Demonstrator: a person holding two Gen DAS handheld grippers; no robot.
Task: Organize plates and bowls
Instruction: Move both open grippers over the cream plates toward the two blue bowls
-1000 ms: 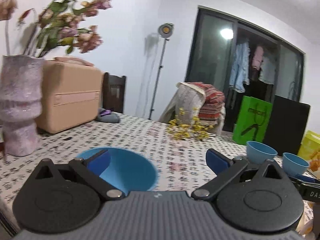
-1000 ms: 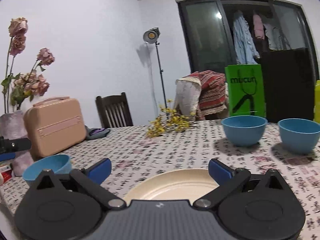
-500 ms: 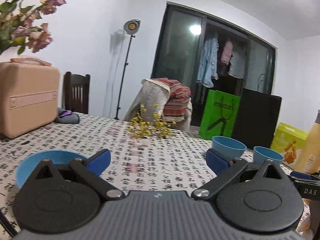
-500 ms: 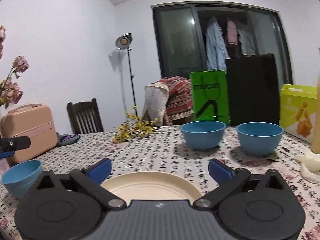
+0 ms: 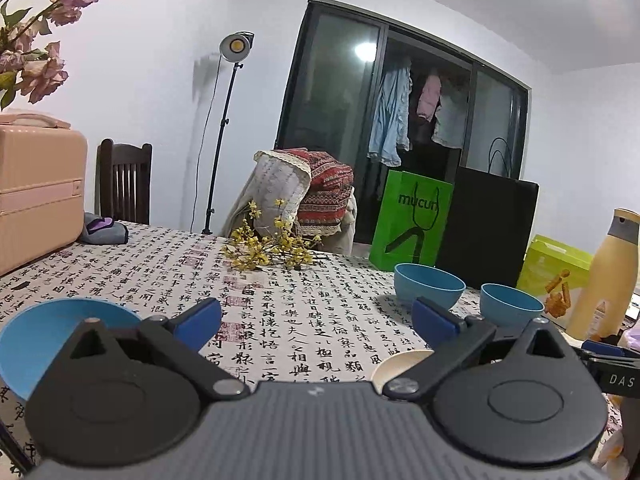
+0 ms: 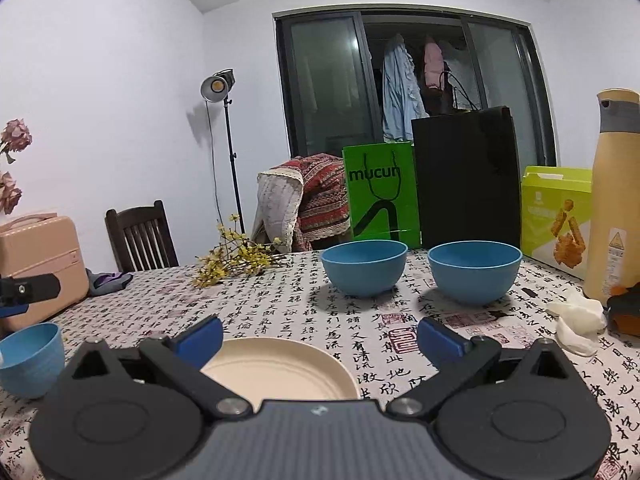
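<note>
Three blue bowls and a cream plate sit on a table with a calligraphy-print cloth. In the left wrist view, my left gripper [image 5: 316, 316] is open and empty; one blue bowl [image 5: 44, 332] lies just left of its left finger, and the plate's edge [image 5: 400, 364] shows at lower right. Two blue bowls [image 5: 428, 284] [image 5: 510, 308] stand further right. In the right wrist view, my right gripper [image 6: 320, 338] is open and empty over the near side of the cream plate [image 6: 280, 368]. Two blue bowls [image 6: 364, 266] [image 6: 474, 270] stand side by side beyond it; the third bowl [image 6: 32, 358] is far left.
A pink case [image 5: 36, 188] and flowers [image 5: 36, 64] stand at the left. Yellow sprigs [image 5: 272, 252], a green bag [image 6: 380, 196], a black bag [image 6: 466, 176], a snack box [image 6: 556, 216] and a tan bottle [image 6: 614, 196] line the back and right. A chair [image 6: 140, 236] stands behind.
Both grippers have swung to the right. The left bowl has slid from between the left fingers to the left edge; the two far bowls have come toward the centre of the right view.
</note>
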